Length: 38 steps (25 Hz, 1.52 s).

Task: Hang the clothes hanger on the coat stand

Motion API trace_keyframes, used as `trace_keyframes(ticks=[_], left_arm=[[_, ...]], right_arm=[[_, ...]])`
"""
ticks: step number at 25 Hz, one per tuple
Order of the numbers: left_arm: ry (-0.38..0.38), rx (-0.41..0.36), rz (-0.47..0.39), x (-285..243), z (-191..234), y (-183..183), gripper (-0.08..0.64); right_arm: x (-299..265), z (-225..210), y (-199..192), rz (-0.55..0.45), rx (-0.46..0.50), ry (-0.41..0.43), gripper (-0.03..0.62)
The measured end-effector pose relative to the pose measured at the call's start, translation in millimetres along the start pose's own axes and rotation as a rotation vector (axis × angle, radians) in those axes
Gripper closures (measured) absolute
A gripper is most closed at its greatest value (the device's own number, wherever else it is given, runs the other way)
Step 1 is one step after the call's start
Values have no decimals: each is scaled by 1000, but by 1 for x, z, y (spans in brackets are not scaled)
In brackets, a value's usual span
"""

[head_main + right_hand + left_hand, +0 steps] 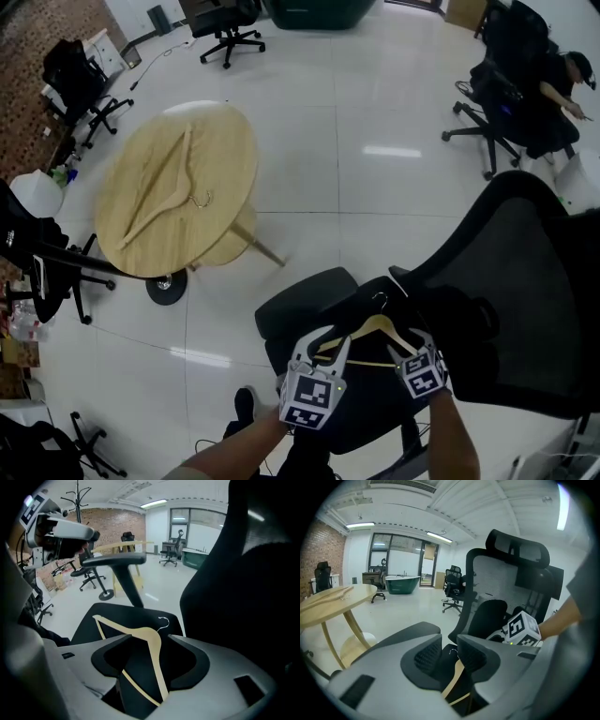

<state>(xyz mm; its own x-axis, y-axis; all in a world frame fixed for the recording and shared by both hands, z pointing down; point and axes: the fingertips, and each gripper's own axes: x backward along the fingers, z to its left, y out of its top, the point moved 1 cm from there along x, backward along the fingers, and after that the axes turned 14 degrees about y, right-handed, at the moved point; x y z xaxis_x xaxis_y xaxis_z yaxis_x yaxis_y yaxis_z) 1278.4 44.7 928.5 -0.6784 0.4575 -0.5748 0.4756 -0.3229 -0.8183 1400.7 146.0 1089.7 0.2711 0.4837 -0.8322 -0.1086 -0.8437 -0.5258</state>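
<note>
The left gripper (449,652), a smooth grey plastic claw with ribbed black pads, holds its jaws a little apart. A pale wooden arm of the clothes hanger (146,632) shows in the narrow gap, and the pads are not closed on it. The right gripper (149,641) has its curved, black-lined jaws spread wide. The hanger's shoulder lies between them, touching neither pad.

The hanger is light, smooth wood with a thin bar and a small silver wire hook. It lies flat on the padded black seat (300,314) of an office chair, whose tall mesh backrest (525,281) rises to the right.

Across the glossy white tiled floor (375,187) stands a round, pale wooden table (225,178). A second wooden hanger (164,187) lies on its top. In the right gripper view, the thin black coat stand (78,498) rises far off before a brick wall.
</note>
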Motion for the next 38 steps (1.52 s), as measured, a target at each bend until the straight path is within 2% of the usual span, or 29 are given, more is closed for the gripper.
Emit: trace_keyframes(ticks=[8,13,15,17,21,23,25,30,34,38], left_arm=[[5,-4,50,-53,-8,-51,460],[-1,-38,78,-62,-6,-75,460],[9,-36,81,-64,-1,-79,460],[15,-34,91,-66,1,-85,460],[18,-33,79,-68,-3,-85,460],[24,-31,75,-64,-2,-80,462],[35,-32,76,-56,1,-78,462],[85,-40,72,-20,13,-53,463],[86,-40,24,55,23,18,463],[97,-36,-37,134,21,86,463]], right_arm=[[-102,-59,-70,193,12,57,380],[-151,-55,-101,302,20,146,380],[-158,-60,-104,347,42,124,409],[-166,-63,-107,349,35,118,413],[-173,-60,-108,316,11,172,419],[-169,-56,-104,339,19,157,440],[-160,-52,-101,364,36,116,492],[-116,-21,-95,317,-29,59,494],[-13,24,-47,229,-49,-53,495],[108,64,12,89,-37,-156,495]])
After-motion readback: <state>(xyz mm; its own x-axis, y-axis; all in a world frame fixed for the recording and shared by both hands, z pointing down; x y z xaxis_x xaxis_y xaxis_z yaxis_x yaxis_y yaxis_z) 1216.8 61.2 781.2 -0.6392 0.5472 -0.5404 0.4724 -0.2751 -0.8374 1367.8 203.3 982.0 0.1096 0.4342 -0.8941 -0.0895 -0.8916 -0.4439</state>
